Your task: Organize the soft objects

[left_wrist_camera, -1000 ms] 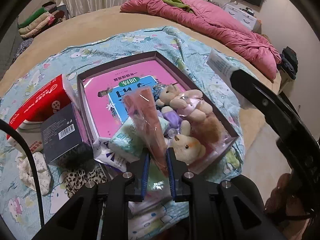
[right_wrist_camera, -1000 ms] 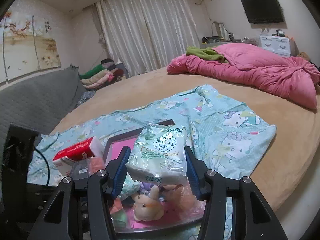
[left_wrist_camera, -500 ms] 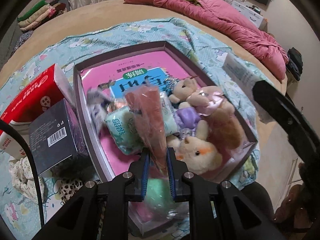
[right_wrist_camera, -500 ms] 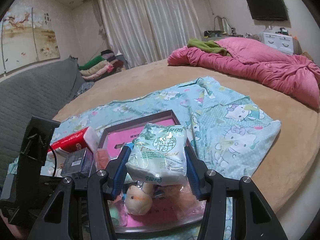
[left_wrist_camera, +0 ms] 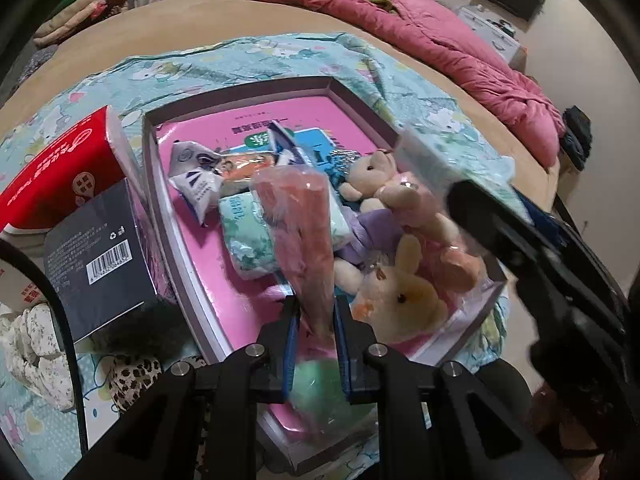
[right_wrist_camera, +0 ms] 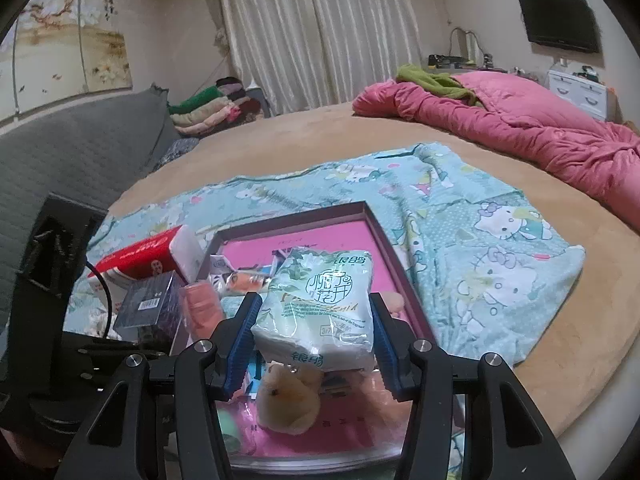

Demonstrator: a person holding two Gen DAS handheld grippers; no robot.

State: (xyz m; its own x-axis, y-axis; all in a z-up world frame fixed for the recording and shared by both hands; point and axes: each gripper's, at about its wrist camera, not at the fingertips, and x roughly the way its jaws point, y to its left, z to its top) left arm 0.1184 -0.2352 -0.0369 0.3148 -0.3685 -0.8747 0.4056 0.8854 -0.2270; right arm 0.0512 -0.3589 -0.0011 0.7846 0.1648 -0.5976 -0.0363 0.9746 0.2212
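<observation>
Box (left_wrist_camera: pixel 352 92) crowded with plush toys (left_wrist_camera: pixel 396 292), left tool (left_wrist_camera: pixel 314 320) clenched on carrot toy (left_wrist_camera: pixel 300 232), right tool (right_wrist_camera: pixel 314 332) gripping tissue pack (right_wrist_camera: pixel 320 304)

Tissue pack (right_wrist_camera: pixel 320 308) — upright, above tray (right_wrist_camera: pixel 384 236)

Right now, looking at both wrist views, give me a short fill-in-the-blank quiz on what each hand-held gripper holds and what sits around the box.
1. The right hand-held gripper is shut on a pack of ____.
2. The left hand-held gripper pinches a carrot toy in clear plastic, held over the shallow ____-lined box.
3. The black carton stands outside the box, in front of the ____ tissue box.

Missing words: tissues; pink; red
</observation>
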